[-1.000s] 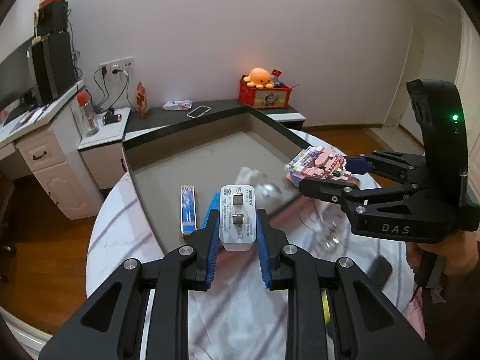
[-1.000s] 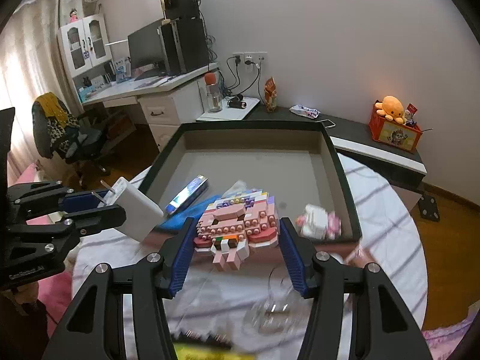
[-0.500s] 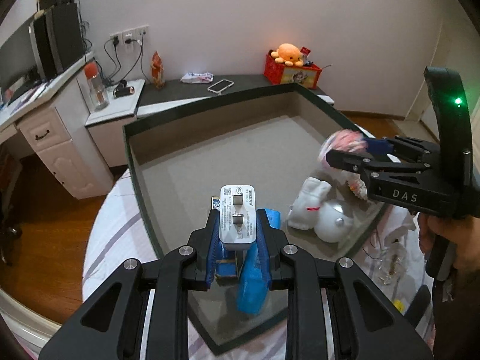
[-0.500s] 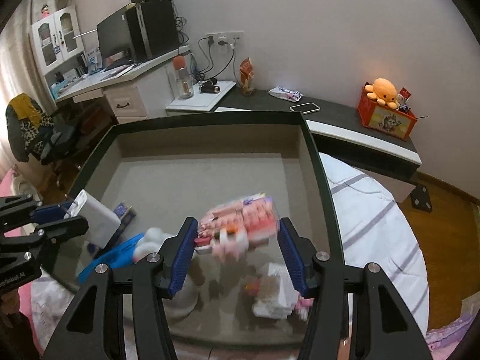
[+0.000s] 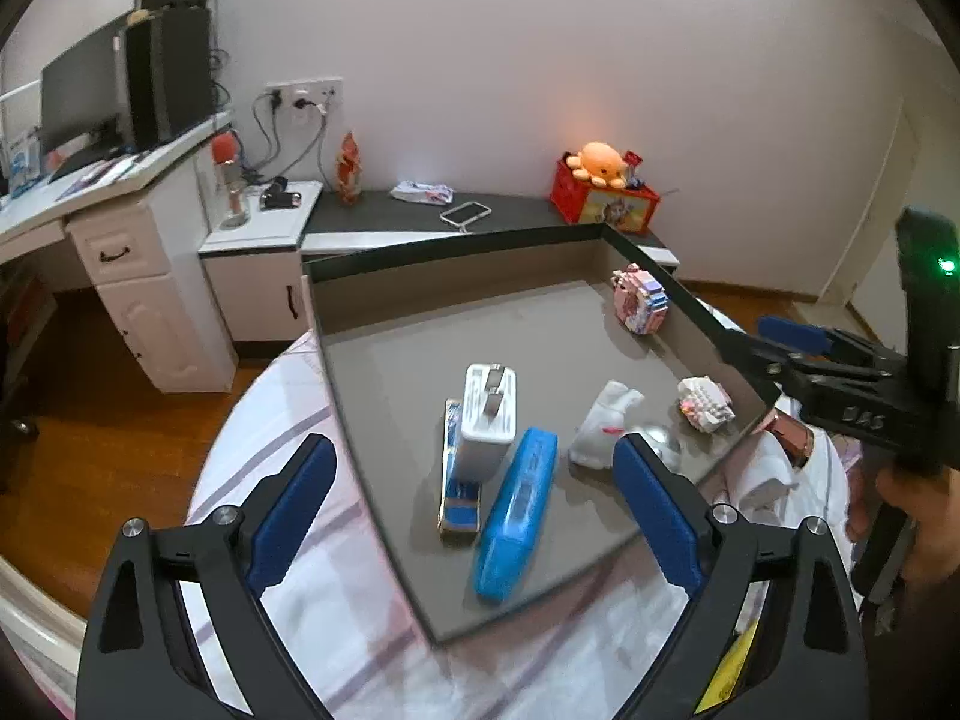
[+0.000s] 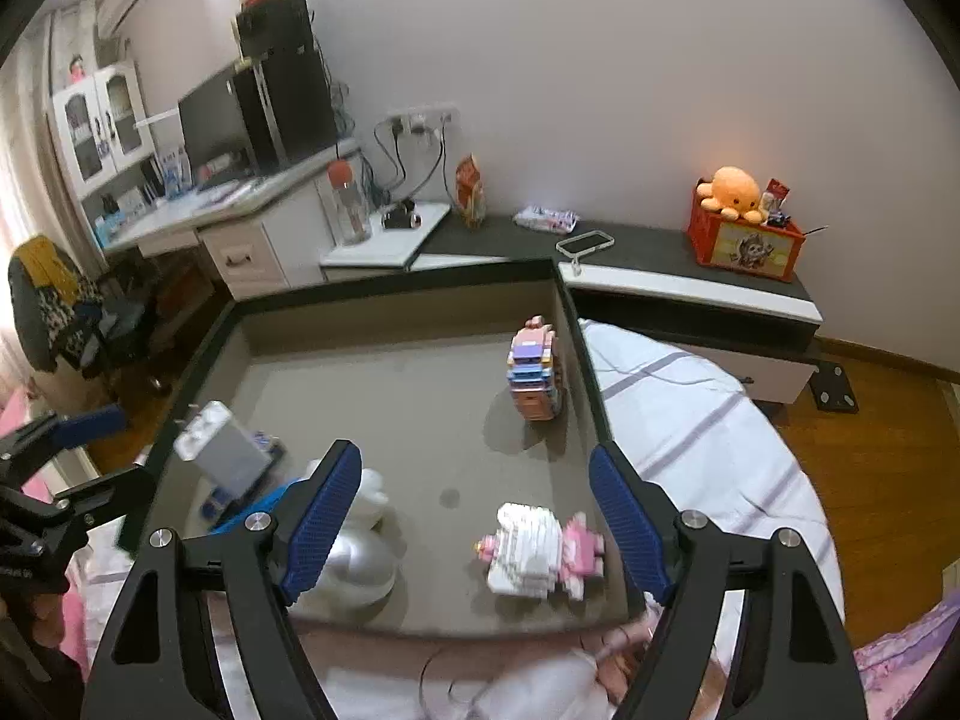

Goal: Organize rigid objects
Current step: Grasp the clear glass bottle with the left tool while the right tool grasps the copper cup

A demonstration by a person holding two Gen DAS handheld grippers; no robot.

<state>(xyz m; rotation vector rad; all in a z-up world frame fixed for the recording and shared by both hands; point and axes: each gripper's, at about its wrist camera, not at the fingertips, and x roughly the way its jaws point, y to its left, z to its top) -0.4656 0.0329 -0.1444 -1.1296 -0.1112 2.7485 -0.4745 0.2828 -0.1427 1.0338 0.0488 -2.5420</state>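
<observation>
A grey tray with a dark rim (image 5: 450, 249) (image 6: 390, 288) sits on the bed. My left gripper (image 5: 474, 474) hovers over its near-left part, its jaws opening with nothing pressed between them. Below it a white charger (image 5: 489, 414) (image 6: 222, 450) lies free on a striped flat pack (image 5: 459, 498), beside a blue case (image 5: 516, 516). My right gripper (image 6: 477, 516) (image 5: 768, 348) is over the tray's right side, jaws opening and empty. A pink brick figure (image 6: 534, 369) (image 5: 641, 306) stands by the right wall. A white-and-pink brick figure (image 6: 540, 552) (image 5: 707, 402) lies nearer.
A white plush toy (image 5: 603, 423) (image 6: 360, 534) lies in the tray's front part. The tray rests on a striped bedsheet (image 6: 690, 396). Behind stand a white desk (image 5: 120, 240) and a low dark shelf with a red box (image 6: 744, 243) and a phone (image 6: 585, 242).
Both grippers moved forward over the tray and opened. The left let go of the white charger, the right let go of the pink brick figure; both things now rest in the tray.
</observation>
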